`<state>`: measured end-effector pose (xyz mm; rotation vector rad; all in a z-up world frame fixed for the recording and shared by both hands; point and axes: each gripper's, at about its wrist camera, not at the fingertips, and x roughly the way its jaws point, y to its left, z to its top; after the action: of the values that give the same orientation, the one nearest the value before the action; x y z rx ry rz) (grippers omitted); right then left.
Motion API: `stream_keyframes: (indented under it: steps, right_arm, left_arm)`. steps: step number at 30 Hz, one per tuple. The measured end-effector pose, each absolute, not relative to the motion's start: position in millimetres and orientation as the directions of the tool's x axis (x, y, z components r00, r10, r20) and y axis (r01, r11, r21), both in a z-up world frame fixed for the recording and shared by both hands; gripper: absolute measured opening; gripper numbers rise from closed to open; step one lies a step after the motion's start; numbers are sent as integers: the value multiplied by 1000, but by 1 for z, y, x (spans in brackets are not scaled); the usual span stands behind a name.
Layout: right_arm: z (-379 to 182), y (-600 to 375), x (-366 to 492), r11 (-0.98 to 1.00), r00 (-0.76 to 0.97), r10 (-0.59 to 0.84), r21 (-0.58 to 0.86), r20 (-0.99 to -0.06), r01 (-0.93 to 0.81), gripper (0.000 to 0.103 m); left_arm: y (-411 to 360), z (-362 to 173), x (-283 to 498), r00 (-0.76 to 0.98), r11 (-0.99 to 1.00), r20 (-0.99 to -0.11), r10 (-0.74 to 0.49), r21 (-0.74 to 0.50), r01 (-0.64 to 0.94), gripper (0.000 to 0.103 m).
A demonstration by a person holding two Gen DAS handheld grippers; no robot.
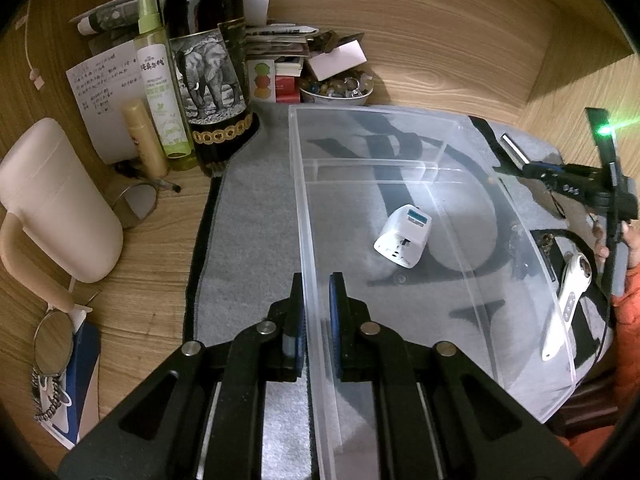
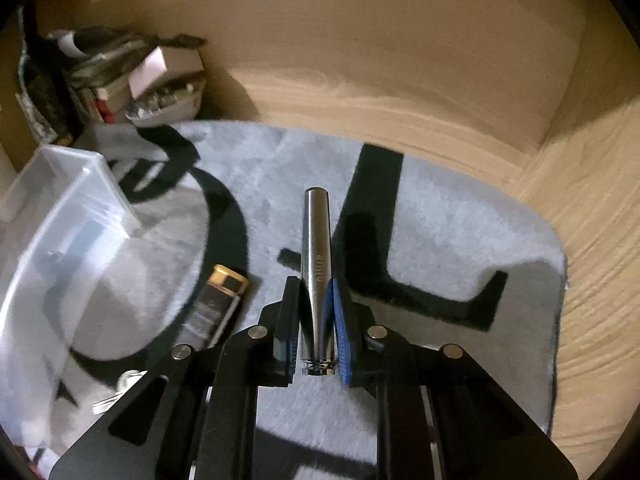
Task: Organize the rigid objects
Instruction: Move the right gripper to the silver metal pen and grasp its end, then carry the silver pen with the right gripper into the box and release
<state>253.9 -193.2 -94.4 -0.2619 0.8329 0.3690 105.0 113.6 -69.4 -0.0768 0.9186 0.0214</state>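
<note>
where pinched by the right gripper (image 2: 316, 312), smooth tapered silver tube (image 2: 317, 248)

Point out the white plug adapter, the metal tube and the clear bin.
Adapter (image 1: 402, 236), left wrist view, its front face.
Metal tube (image 2: 317, 256), right wrist view, mid-shaft.
Clear bin (image 1: 306, 208), left wrist view, near wall.

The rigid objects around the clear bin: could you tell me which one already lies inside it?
Only the white travel adapter lies inside the clear bin. The white handheld device lies outside it on the mat, and the right gripper holds the silver metal cylinder.
</note>
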Motion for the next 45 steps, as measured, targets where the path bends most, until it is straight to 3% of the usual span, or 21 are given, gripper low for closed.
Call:
stream_keyframes:
  steps: [25, 36, 45]
  right_arm:
    - [0, -129, 167, 785, 674, 484, -65, -558, -616, 14]
    - [-1, -78, 144, 690, 587, 591, -31, -553, -723, 14]
    - [-33, -46, 153, 658, 512, 578, -7, -635, -753, 14]
  left_arm:
    - [109, -68, 102, 625, 998, -781, -11, -46, -40, 9]
    - [109, -69, 102, 629, 998, -777, -18, -51, -35, 9]
    - [109, -70, 101, 637, 997, -770, -29, -67, -37, 9]
